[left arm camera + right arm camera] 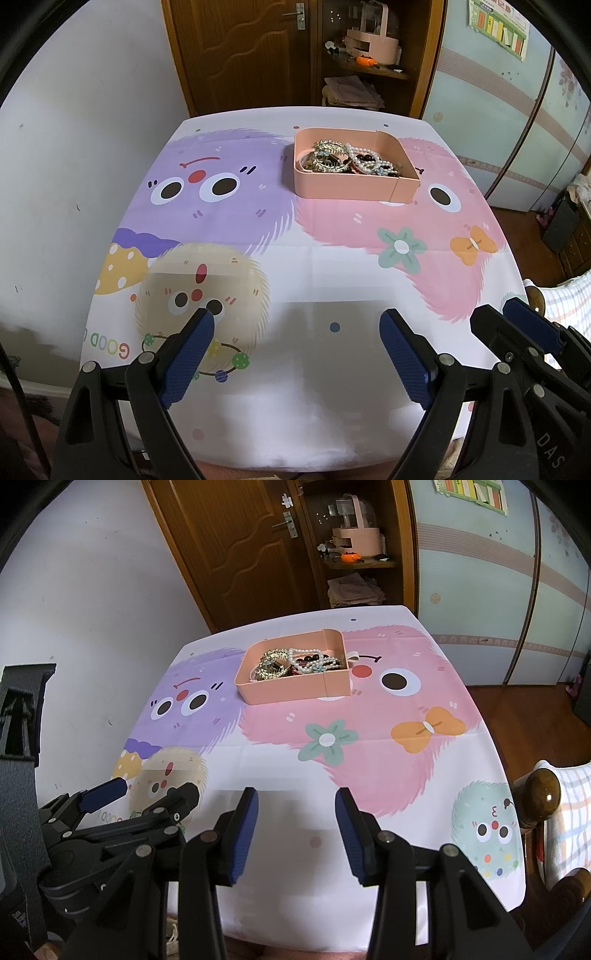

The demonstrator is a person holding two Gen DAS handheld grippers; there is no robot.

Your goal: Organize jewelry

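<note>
A pink open tray (pixel 354 188) (pixel 295 692) stands at the far side of the table. It holds a heap of jewelry: gold hair clips (pixel 327 157) (pixel 273 666), a white pearl strand (pixel 365 158) (pixel 314 661) and dark beads. My left gripper (pixel 297 332) is open and empty, low over the near edge of the table. My right gripper (pixel 295 805) is open and empty, beside it to the right. Each gripper shows in the other's view: the right one (pixel 517 325), the left one (pixel 147 794).
The table carries a cartoon-monster cloth (pixel 258 221) (pixel 369 757). A white wall runs along the left. Behind the table are a wooden door (pixel 240 51) and shelves with a pink organizer (pixel 373 37) (pixel 354 535). A wooden bedpost (pixel 543 794) stands at the right.
</note>
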